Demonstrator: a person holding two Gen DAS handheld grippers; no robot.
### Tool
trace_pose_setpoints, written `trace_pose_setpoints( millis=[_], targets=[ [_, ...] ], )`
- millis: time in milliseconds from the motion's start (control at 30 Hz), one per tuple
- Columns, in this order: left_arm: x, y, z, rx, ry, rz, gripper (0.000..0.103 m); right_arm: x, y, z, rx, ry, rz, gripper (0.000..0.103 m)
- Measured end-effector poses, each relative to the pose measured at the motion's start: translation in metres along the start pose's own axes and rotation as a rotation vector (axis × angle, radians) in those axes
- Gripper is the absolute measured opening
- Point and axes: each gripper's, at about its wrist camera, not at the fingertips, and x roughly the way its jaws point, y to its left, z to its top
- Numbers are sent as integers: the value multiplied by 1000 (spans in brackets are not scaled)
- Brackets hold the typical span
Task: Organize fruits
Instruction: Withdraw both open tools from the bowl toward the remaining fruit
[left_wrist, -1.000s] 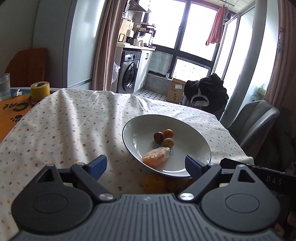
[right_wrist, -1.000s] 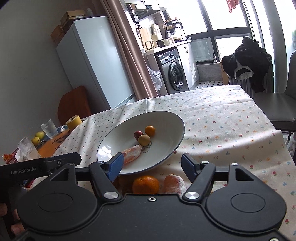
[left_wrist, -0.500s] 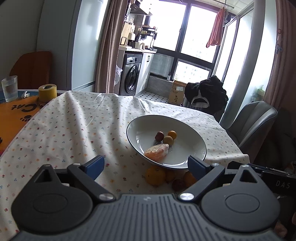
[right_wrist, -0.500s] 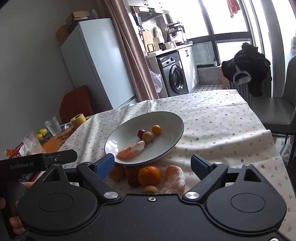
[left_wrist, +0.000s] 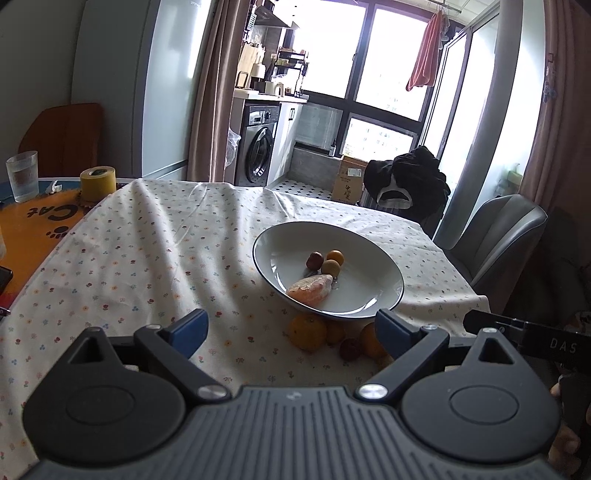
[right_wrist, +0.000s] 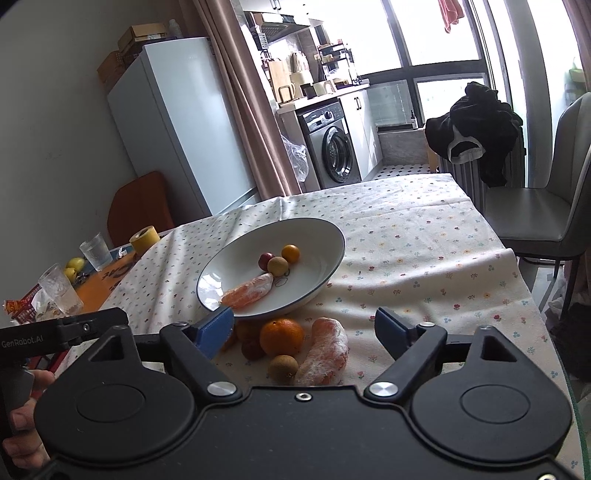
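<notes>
Orange fruit (right_wrist: 281, 336) lies loose on the worktop (right_wrist: 424, 258) just before the plate (right_wrist: 321, 236), beside a wrapped piece (right_wrist: 325, 350). Both claws, left (left_wrist: 291, 330) and right (right_wrist: 304, 332), gape empty. Best to lower the right claw squarely over the orange, close gently, lift clear of the rim, then set it inside.
</notes>
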Motion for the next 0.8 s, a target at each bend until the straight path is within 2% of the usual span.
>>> trace_pose_setpoints(
  millis=[300, 600, 800],
  targets=[
    [-3, -1, -9, 12, 0, 6, 95, -1, -3, -7, -5, 28, -18, 74],
    [11, 1, -18, 8, 40, 18, 93, 16, -4, -17, -5, 86, -49, 68],
    [25, 0, -24, 15, 59, 16, 87, 30, -7, -22, -15, 115, -64, 62]
  ],
)
